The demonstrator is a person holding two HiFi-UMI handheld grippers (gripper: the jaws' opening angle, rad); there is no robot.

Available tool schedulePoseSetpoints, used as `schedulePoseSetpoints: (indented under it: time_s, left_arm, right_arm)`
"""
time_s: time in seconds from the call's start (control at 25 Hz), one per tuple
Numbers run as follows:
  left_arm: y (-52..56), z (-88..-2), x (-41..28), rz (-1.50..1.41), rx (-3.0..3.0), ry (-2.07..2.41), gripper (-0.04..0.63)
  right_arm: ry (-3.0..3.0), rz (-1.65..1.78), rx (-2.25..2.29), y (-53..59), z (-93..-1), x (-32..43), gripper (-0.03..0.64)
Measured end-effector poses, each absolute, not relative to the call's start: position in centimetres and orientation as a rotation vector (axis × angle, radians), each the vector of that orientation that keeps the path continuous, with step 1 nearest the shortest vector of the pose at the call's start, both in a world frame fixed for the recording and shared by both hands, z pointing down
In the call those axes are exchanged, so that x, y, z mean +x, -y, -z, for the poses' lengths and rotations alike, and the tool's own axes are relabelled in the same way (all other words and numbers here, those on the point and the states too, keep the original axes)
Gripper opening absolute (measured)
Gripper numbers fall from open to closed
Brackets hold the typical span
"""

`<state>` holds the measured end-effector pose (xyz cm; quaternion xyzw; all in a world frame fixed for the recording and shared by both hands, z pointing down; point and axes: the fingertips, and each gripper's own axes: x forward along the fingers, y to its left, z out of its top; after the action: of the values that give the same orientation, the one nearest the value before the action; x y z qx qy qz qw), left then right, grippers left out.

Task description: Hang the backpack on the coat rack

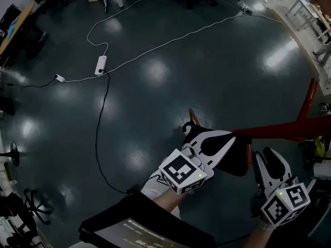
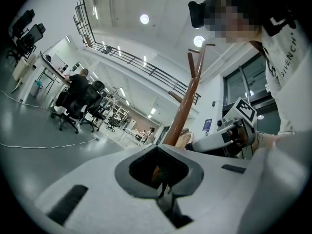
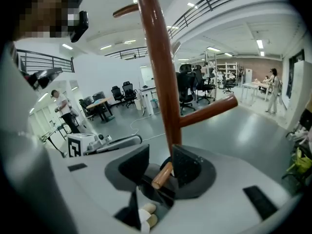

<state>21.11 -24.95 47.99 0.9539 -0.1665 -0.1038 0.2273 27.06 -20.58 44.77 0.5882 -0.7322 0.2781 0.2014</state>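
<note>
The reddish-brown coat rack point(image 1: 279, 130) stands at the right of the head view; its pole point(image 2: 187, 101) point(image 3: 158, 72) rises just beyond both sets of jaws. The black backpack point(image 1: 235, 161) hangs between the two grippers, mostly hidden by them. My left gripper point(image 1: 227, 141) point(image 2: 159, 173) is shut on a thin black strap point(image 2: 162, 188) of the backpack. My right gripper point(image 1: 269, 156) point(image 3: 161, 167) is open. A short wooden peg point(image 3: 162, 175) of the rack pokes between its pads, with a black strap point(image 3: 153, 188) running under the peg.
White cables and a power strip point(image 1: 101, 64) lie on the dark glossy floor to the far left. Desks point(image 1: 305, 19) line the upper right. Office chairs point(image 2: 73, 106) and people stand farther off. A dark device with a screen point(image 1: 139, 231) sits at the bottom edge.
</note>
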Motion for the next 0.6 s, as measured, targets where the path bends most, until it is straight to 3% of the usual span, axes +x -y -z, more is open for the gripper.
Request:
schedulePoseSetpoints:
  time_s: [0.6]
  left_arm:
    - [25.1, -46.9, 20.2, 0.294, 2.620, 0.494, 0.009]
  right_arm:
    - [2.293, -0.907, 1.701, 18.8, -42.8, 24.9, 0.124]
